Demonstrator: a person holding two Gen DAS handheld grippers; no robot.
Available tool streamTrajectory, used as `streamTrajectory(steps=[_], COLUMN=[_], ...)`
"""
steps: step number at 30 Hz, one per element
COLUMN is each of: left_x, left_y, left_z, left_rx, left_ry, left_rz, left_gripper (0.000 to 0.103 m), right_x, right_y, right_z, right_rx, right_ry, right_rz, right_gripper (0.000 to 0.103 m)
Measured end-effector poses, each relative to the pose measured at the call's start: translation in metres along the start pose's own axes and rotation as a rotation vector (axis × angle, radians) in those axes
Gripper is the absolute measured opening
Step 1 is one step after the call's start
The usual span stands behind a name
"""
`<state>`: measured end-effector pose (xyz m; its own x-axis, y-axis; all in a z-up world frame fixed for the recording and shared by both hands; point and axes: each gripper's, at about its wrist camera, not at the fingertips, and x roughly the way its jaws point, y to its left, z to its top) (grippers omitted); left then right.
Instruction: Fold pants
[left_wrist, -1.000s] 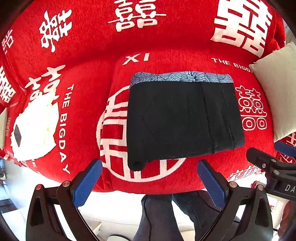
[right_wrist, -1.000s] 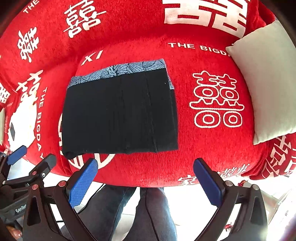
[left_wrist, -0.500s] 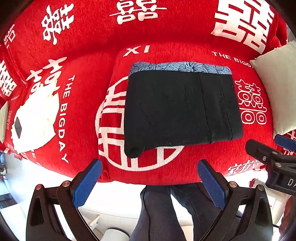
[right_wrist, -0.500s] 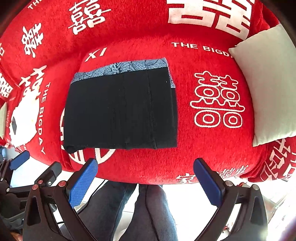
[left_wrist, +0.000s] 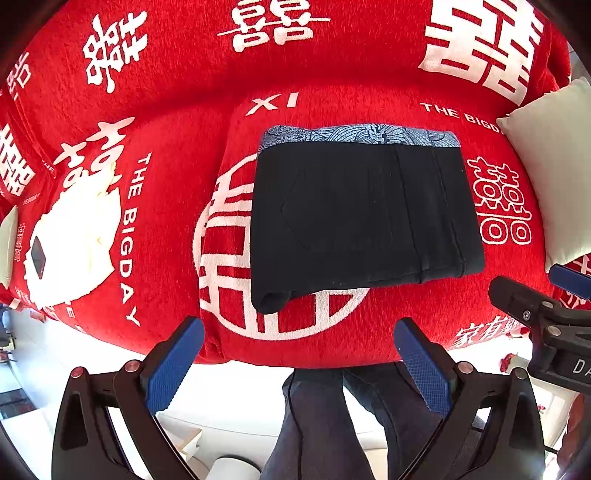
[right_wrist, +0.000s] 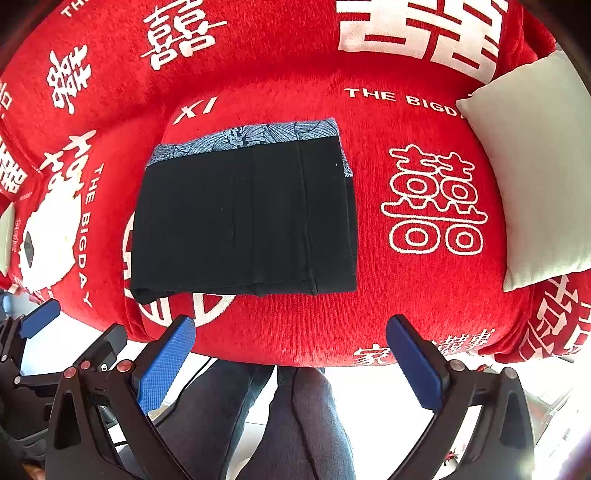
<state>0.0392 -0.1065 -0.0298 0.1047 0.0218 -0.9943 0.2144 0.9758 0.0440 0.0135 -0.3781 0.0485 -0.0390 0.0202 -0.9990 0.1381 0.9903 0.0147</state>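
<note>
The black pants (left_wrist: 364, 218) lie folded into a flat rectangle on the middle seat of a red sofa (left_wrist: 177, 122) printed with white characters. A strip of grey patterned lining (left_wrist: 360, 134) shows along the far edge of the fold, and the near left corner bulges a little. The left hand-held gripper (left_wrist: 297, 360) hangs off the sofa's front edge, its blue pads spread wide and holding nothing. The right hand-held gripper (right_wrist: 290, 356) sits likewise in front of the seat, jaws spread apart and empty. Neither touches the pants (right_wrist: 243, 221). A pale cushion (right_wrist: 532, 177) rests at the right end of the sofa, well apart from the fold. The person's legs in dark trousers (left_wrist: 325, 424) stand below, between the pads.
</note>
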Motion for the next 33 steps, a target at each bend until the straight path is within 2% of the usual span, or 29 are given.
streamTrajectory(steps=[33], left_x=[-0.0005], left_y=[0.0028], left_z=[-0.0046], left_rx=[0.005], left_ry=[-0.001], left_rz=[0.004], left_gripper=[0.103], right_x=[-0.0052], right_y=[0.0084], right_z=[-0.0023], right_rx=[-0.005], right_ry=[-0.011], right_rz=[-0.014], right_gripper=[0.103])
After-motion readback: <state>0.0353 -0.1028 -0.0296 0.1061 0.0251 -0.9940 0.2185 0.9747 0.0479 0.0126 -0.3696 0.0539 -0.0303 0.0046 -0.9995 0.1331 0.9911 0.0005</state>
